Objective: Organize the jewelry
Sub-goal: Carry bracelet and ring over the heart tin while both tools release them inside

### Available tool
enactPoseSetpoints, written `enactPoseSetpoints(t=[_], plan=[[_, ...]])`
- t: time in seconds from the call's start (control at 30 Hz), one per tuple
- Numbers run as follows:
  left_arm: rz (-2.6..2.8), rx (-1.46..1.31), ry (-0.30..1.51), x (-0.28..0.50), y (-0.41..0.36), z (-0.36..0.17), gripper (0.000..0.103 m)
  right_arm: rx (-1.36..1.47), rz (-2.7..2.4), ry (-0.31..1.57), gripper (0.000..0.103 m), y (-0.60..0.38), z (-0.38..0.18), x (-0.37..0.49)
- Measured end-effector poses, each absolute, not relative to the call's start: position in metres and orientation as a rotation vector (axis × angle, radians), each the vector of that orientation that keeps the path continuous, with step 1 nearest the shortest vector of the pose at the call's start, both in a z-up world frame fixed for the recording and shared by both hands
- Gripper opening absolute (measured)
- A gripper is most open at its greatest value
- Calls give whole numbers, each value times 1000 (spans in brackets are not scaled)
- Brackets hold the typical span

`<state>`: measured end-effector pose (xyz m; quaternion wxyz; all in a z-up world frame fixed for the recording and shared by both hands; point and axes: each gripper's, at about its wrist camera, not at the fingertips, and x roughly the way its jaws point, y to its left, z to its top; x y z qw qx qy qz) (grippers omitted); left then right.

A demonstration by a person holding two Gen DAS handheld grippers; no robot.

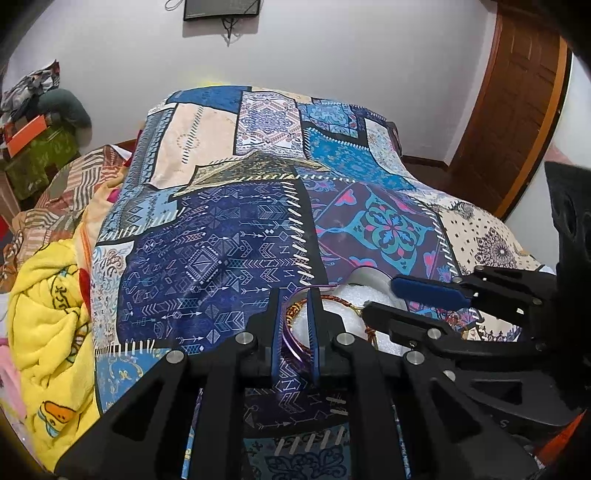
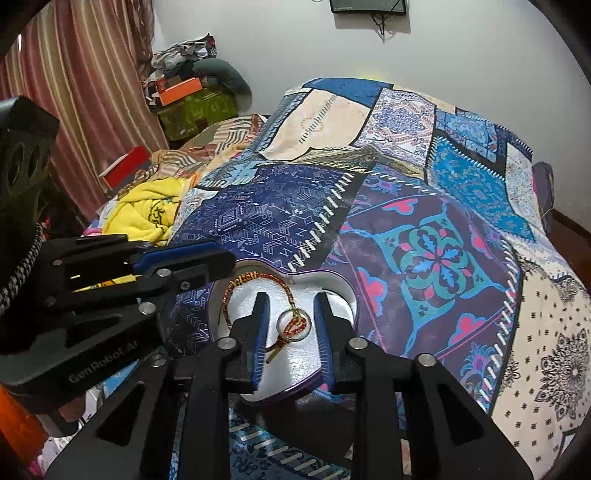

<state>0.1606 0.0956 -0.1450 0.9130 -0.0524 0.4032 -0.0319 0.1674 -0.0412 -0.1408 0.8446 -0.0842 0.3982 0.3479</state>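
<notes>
- Left wrist view: the left gripper (image 1: 295, 314) has its blue-padded fingers (image 1: 276, 332) nearly together, pinching the thin purple rim of a heart-shaped tin (image 1: 295, 343). The tin sits on the patchwork bedspread (image 1: 221, 240), near the bed's front edge.
- Inside the tin lies white foam lining (image 1: 332, 314), and a red-and-gold braided cord bracelet (image 1: 295, 308) curves across it just behind the left fingers.
- The right gripper (image 1: 384, 295) reaches in from the right over the tin, its fingers apart; from this side it is unclear what lies between them.
- A yellow printed blanket (image 1: 48, 314) is heaped along the bed's left edge.
- Right wrist view: the right gripper (image 2: 291, 321) hangs over the open tin (image 2: 295, 387) with its fingers (image 2: 260, 332) spread. They flank, without touching, a small clear ring (image 2: 294, 324) tied to the end of the bracelet (image 2: 236, 291).
- The bracelet loops over the foam toward the tin's far left rim.
- The left gripper (image 2: 221, 258) enters from the left; its tips meet the tin's far left rim, and its fingers look close together.
- A wall-mounted screen (image 2: 369, 5) hangs above the bed's far side.
</notes>
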Motion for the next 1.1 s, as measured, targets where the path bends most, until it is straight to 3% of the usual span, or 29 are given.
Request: enactPoseSetpoints(t=[0.1,0.27,0.67,1.1], plan=[[-55,-116,825,158,97,-141,21,-177,708,820,38,-46,-136,164],[-38,-116,802,150,96,-130,33,-168,687,802,38,-57,-127,162],[-42,-98,766,133,71,-104,41,-120,619,744,38,-95,-97,150],[-119,-88,799,123,20,-101,42,-78,502,731,39,-161,-86,139]])
